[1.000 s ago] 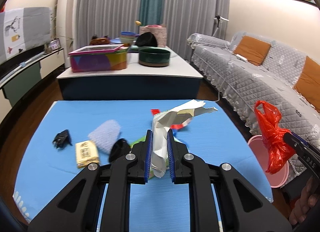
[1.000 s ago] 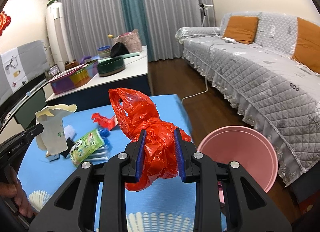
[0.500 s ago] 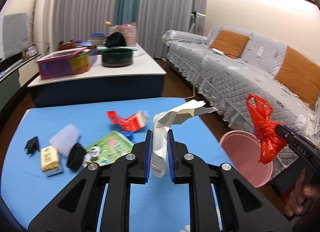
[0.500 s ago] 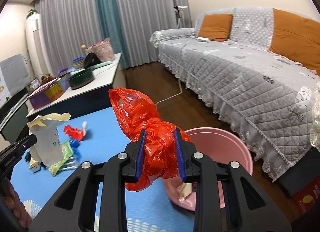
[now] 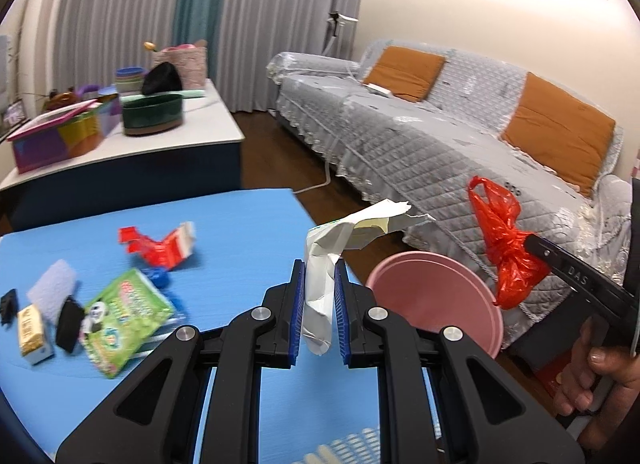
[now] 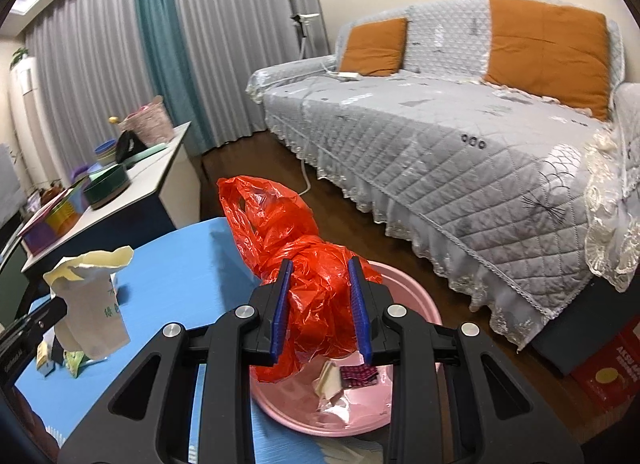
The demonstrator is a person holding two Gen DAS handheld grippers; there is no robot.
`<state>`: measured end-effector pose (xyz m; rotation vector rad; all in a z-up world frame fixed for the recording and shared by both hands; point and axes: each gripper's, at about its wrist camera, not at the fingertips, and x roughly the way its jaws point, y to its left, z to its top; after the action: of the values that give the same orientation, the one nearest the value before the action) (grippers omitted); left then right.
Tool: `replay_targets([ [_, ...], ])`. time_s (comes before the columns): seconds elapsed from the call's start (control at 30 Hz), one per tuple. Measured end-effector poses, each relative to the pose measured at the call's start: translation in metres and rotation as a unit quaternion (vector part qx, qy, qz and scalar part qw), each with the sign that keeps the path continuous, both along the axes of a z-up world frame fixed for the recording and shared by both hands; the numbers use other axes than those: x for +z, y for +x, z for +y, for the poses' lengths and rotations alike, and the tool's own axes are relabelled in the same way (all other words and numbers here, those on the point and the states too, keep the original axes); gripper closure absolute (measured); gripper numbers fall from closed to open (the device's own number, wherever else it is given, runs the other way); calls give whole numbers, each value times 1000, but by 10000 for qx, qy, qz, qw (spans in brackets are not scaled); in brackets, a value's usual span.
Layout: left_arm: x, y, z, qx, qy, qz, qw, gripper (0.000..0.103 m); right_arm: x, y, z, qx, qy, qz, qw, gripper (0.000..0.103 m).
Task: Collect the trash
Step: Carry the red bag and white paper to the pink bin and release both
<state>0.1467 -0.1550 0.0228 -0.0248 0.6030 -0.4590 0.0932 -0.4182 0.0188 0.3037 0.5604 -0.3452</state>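
The left gripper (image 5: 319,306), at lower centre of its frame, is clamped narrow on a crumpled white paper bag (image 5: 320,284): light, limp at the torn top, so the pinch low on its folded body looks the surest hold. The right gripper (image 6: 320,314) squeezes a knotted red plastic bag (image 6: 308,280), soft, slippery film that likely holds best at the bunched knot. It hangs over the pink bin (image 6: 404,284) at lower centre, off the blue table's (image 6: 168,276) edge; the paper bag is above the table.
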Motion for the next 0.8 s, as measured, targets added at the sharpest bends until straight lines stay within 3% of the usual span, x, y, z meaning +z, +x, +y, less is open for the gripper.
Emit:
replay_targets([
  [0.43, -14, 7, -72, -841, -28, 123, 9964, 89, -5, -2, -33, -387, 87, 55, 9992, 74],
  [0.8, -19, 16, -110, -1139, -23, 217, 9933, 88, -12, -3, -45, -488, 130, 138, 9986, 74],
])
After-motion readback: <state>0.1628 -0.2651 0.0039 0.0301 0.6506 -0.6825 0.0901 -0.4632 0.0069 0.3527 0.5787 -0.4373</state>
